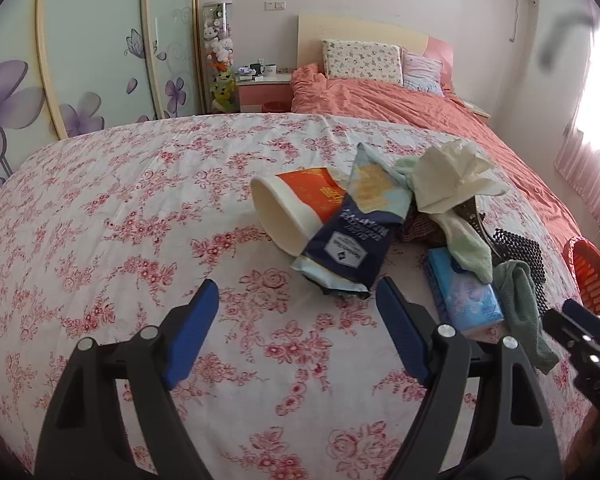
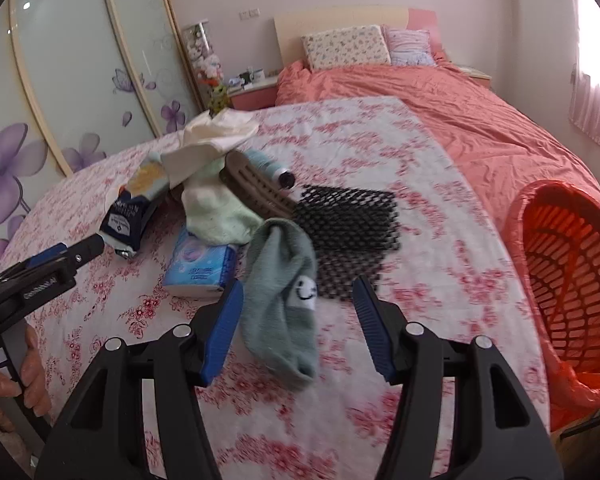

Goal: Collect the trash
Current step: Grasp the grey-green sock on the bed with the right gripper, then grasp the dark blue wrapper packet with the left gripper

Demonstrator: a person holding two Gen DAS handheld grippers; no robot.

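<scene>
Sorting mixed pile on bed | cup [image 1: 284,208] and wrapper [image 1: 356,236] near middle, tissue [image 1: 452,176] atop | bin [image 2: 572,280] at right edge, to receive trash | left claw [image 1: 298,286] wide, empty, facing wrapper | right claw [image 2: 298,292] half-open, empty, over sock [image 2: 280,300]

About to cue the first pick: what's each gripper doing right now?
Left gripper: open, holding nothing.
Right gripper: open, nothing gripped; grey sock lies between its fingers.
</scene>
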